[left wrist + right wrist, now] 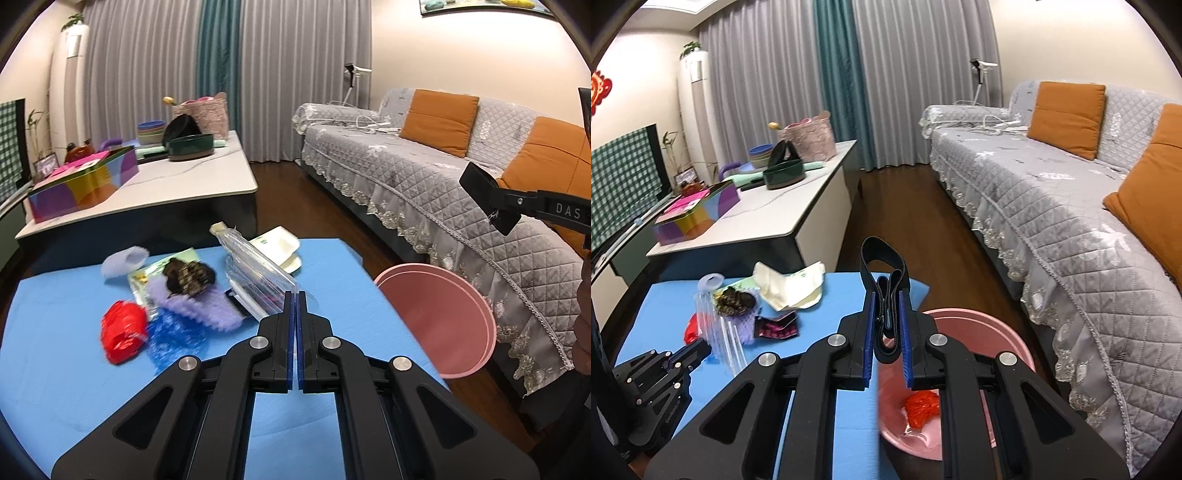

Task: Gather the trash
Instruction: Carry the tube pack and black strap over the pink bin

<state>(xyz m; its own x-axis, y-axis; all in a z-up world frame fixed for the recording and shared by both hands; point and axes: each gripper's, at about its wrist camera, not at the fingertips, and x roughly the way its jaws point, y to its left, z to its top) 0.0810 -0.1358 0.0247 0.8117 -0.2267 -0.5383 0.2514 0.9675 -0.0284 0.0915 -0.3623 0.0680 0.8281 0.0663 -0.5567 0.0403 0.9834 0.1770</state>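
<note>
Gripping a looped black elastic strap [884, 284], right claw [887, 325].

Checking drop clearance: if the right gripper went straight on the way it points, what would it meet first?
Probably nothing close: the right gripper, shut on a black strap, points past the blue table's far corner toward bare floor. Depth uncertain.

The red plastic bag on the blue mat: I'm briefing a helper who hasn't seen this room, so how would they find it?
Start at the blue mat before the grey quilted sofa. In its litter pile, the crumpled red plastic bag lies at the left edge, beside blue bubble wrap. It is the pile's only red piece.
</note>
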